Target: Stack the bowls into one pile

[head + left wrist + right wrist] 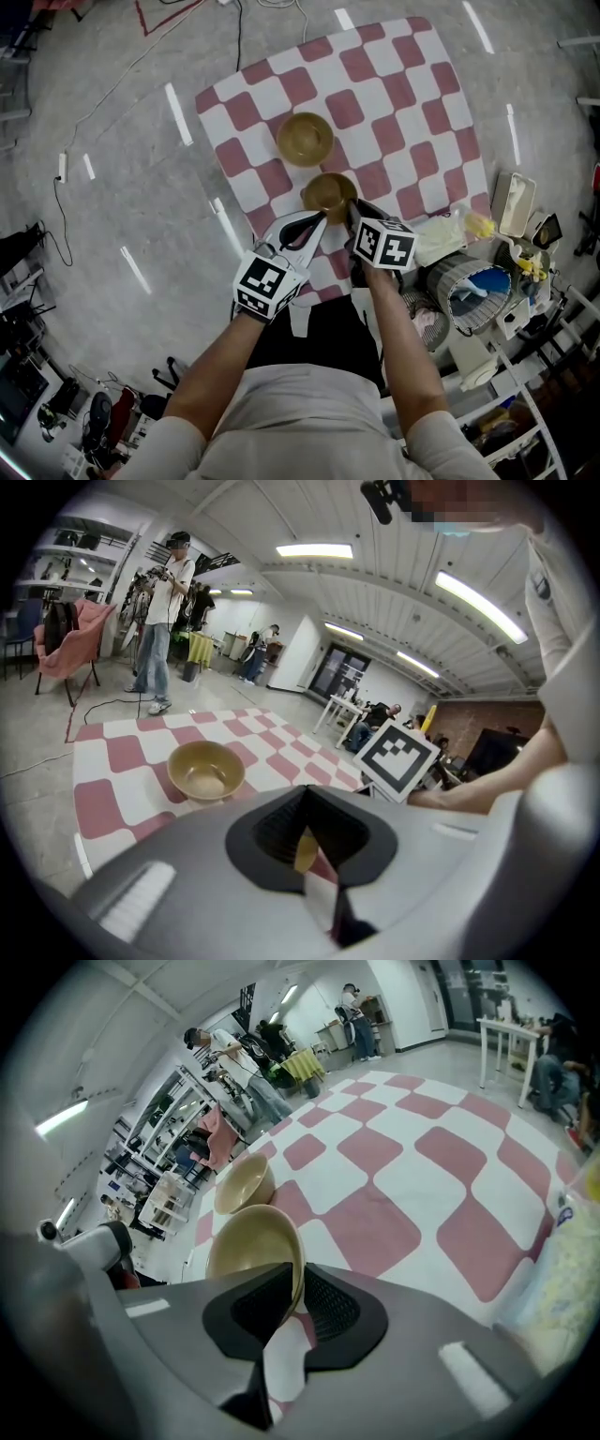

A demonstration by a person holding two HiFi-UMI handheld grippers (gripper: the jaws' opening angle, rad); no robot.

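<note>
Near bowl [330,192] clamped, far bowl [305,139] just beyond.
My left gripper [306,832] and right gripper [296,1279] both pinch its rim.

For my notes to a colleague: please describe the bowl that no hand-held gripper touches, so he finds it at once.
On the grey floor lies a red-and-white checked cloth with two tan bowls. Yours is the far bowl, standing alone near the cloth's middle; the near bowl has its rim in the right hand-held gripper.
</note>
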